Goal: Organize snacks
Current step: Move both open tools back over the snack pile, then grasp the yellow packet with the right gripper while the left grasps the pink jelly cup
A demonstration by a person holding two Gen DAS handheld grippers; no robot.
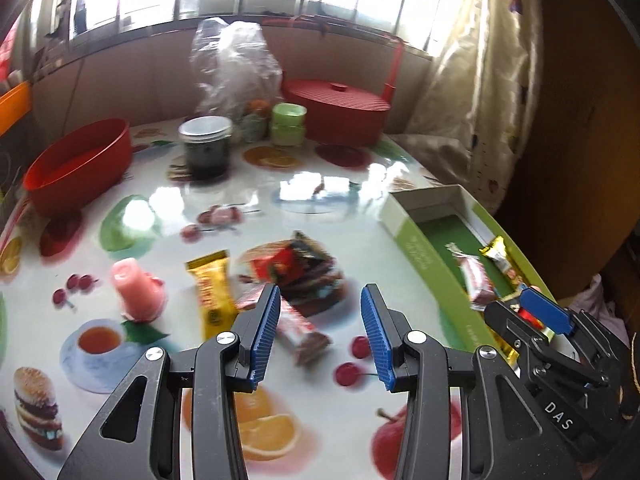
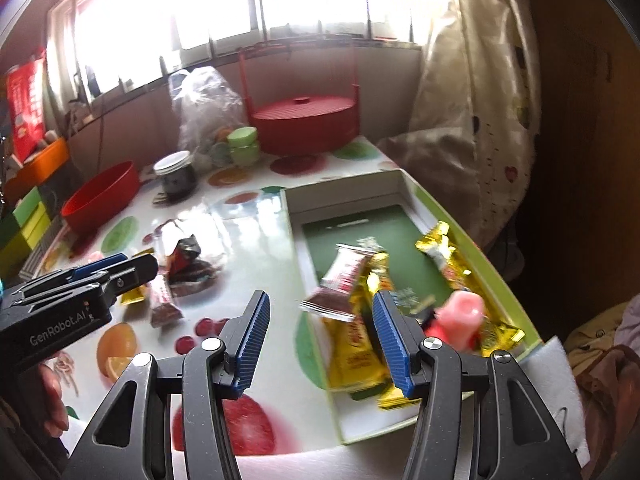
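Loose snacks lie on the fruit-print table [image 1: 328, 208]: a yellow bar [image 1: 212, 296], a pink jelly cup [image 1: 138, 292], dark wrappers [image 1: 308, 268] and a brown-and-white bar [image 1: 304, 330]. My left gripper [image 1: 320, 336] hovers over that bar, open, pads clear of it. At the right stands a green box [image 2: 292, 216] holding yellow bars [image 2: 356, 348], a brown-and-white bar [image 2: 340, 284] and a pink jelly cup [image 2: 460, 316]. My right gripper [image 2: 324, 336] is open above the box's near end, gripping nothing. Each gripper shows in the other's view: left gripper [image 2: 136, 266], right gripper [image 1: 524, 314].
At the back stand a red bowl [image 1: 80, 168], a dark jar [image 1: 206, 148], green tubs [image 1: 288, 124], a red lidded pot [image 1: 340, 112] and a clear plastic bag [image 1: 232, 68]. A curtain [image 2: 472, 120] hangs to the right. The box sits at the table's right edge.
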